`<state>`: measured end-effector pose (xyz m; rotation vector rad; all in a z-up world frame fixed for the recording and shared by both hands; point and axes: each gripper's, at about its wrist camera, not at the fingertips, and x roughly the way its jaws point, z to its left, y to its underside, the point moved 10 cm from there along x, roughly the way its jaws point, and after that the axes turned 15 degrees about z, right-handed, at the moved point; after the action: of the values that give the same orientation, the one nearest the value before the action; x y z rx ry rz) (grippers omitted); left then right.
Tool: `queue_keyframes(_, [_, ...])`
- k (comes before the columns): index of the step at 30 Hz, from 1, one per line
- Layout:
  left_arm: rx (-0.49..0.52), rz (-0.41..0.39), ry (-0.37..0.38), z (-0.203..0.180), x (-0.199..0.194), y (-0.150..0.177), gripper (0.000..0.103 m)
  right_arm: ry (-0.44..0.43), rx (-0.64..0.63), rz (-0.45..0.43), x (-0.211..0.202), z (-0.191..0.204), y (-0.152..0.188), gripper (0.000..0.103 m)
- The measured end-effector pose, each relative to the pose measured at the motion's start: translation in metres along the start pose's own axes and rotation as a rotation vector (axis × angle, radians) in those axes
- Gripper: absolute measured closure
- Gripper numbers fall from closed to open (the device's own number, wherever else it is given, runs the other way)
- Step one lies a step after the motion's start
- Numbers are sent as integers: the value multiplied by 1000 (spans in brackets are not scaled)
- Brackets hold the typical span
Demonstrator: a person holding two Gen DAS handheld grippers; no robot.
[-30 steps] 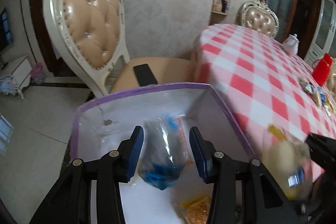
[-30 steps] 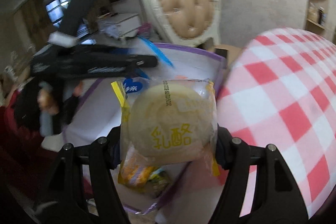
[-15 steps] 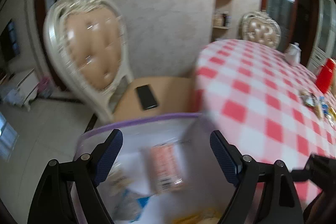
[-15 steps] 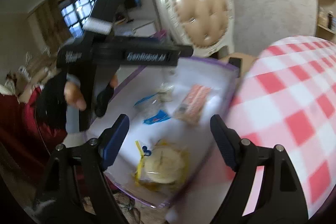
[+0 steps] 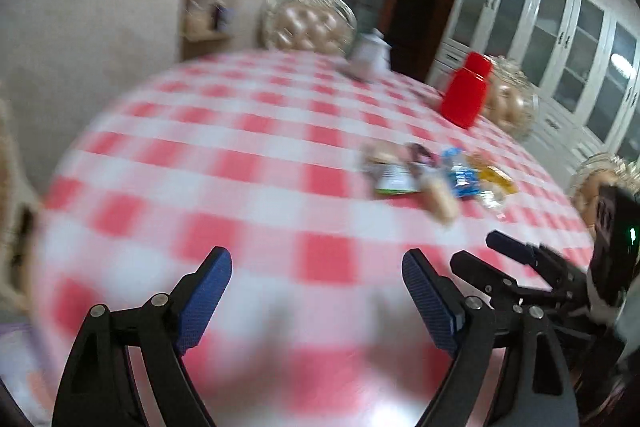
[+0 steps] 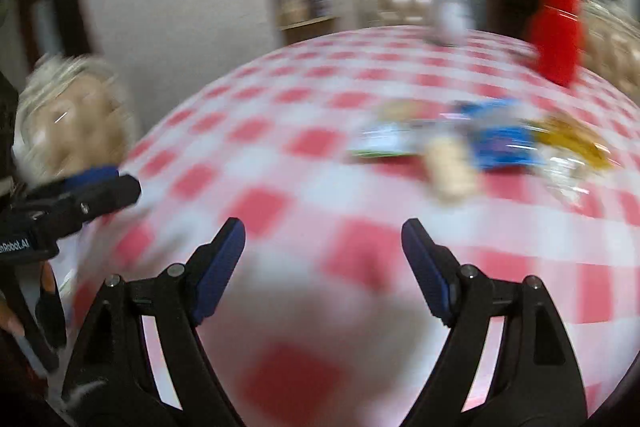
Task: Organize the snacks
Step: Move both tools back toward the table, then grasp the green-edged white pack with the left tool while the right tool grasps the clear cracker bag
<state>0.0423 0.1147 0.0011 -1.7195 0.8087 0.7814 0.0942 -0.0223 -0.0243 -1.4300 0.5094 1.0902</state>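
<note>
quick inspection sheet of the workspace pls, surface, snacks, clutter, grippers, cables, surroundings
Surface: round table under a red and white checked tablecloth; the picture is blurred.
Job's things: a loose pile of snack packets lies on the cloth toward the far right, among them a blue packet, a yellow packet and a pale round snack; labels unreadable.
Clutter: red jug and white teapot at the far side of the table.
Grippers: left gripper open, nothing between its fingers; right gripper open, likewise empty. Neither touches a snack.
Cables: nothing seen.
Surroundings: padded chairs around the table, wall shelf, white glass-door cabinets.
</note>
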Motion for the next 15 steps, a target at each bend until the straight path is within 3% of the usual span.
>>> queue_keyframes(4, [-66, 38, 97, -40, 56, -45, 15, 108, 81, 10, -1, -65, -3, 20])
queue_keyframes(7, [-104, 65, 63, -53, 92, -70, 15, 143, 156, 28, 3, -89, -3, 20])
queue_keyframes(9, [-124, 83, 57, -56, 112, -85, 15, 120, 194, 28, 2, -95, 0, 20])
queue_keyframes(12, [-145, 112, 42, -58, 139, -102, 15, 129, 188, 40, 6, -92, -2, 20])
queue_keyframes(15, [-94, 164, -4, -64, 161, -104, 15, 151, 154, 36, 7, -85, 0, 20])
